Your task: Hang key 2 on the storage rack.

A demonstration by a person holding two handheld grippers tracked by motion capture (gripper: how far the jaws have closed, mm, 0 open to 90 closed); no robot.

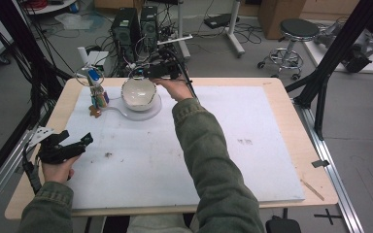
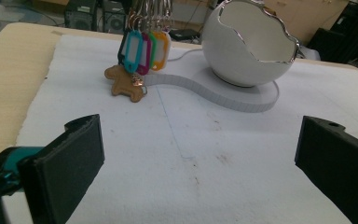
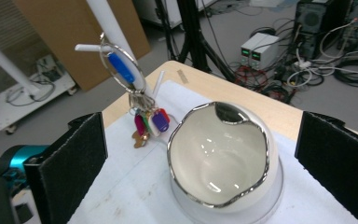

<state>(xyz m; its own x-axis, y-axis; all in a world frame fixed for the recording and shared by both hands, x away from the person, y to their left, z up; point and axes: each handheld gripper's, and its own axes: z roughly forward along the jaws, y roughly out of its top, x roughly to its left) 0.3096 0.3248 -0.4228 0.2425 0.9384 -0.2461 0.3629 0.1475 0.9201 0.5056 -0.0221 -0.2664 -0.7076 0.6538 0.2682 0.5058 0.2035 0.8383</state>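
The right gripper point(image 1: 143, 73) is being held over the far side of the table point(image 1: 291, 145), just above the bowl point(image 1: 138, 92). In the right gripper view its jaws are being kept wide apart, nothing between them, with the bowl point(image 3: 221, 156) lying below. The bowl is being carried on a white base point(image 1: 145, 112) on the mat point(image 1: 243, 145), near the far left corner. Just beside it, a bunch of key tags point(image 1: 98, 98) is being hung from a stand point(image 1: 88, 65); contact between tags and mat cannot be judged. The left gripper point(image 1: 75, 145) is being held low at the table's left edge, jaws released and empty, well apart from the bowl point(image 2: 247, 46).
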